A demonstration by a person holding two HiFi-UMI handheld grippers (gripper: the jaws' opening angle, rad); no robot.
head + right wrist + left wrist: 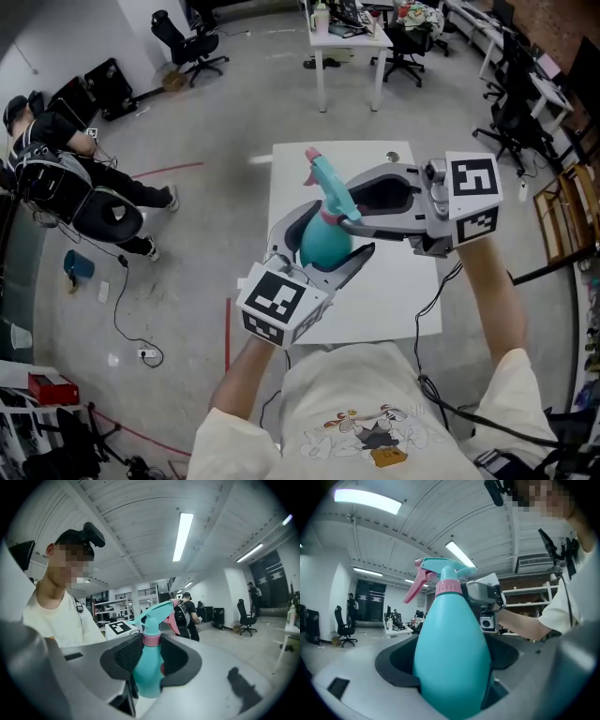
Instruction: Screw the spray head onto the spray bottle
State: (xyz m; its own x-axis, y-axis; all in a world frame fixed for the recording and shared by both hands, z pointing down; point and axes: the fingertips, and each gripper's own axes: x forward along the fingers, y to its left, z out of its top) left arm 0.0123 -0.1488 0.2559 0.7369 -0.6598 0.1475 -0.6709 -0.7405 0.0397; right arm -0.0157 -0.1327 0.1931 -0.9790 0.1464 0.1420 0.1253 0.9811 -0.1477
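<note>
A teal spray bottle [326, 246] is held in the air above the white table [384, 300], tilted away from me. Its teal spray head [328, 186] with a pink trigger [415, 587] and pink collar [448, 587] sits on the neck. My left gripper [328, 244] is shut on the bottle's wide body [450, 653], one jaw on each side. From the right, my right gripper [345, 204] reaches in, and its black pads [123, 657] close on the pink collar [151, 639]. In the left gripper view the right gripper [485, 597] shows just behind the head.
A person [75, 183] sits on the floor at the far left, with cables around. A desk [352, 42] with clutter and office chairs [192, 42] stand at the back. A black cable [441, 291] hangs off the table's right edge.
</note>
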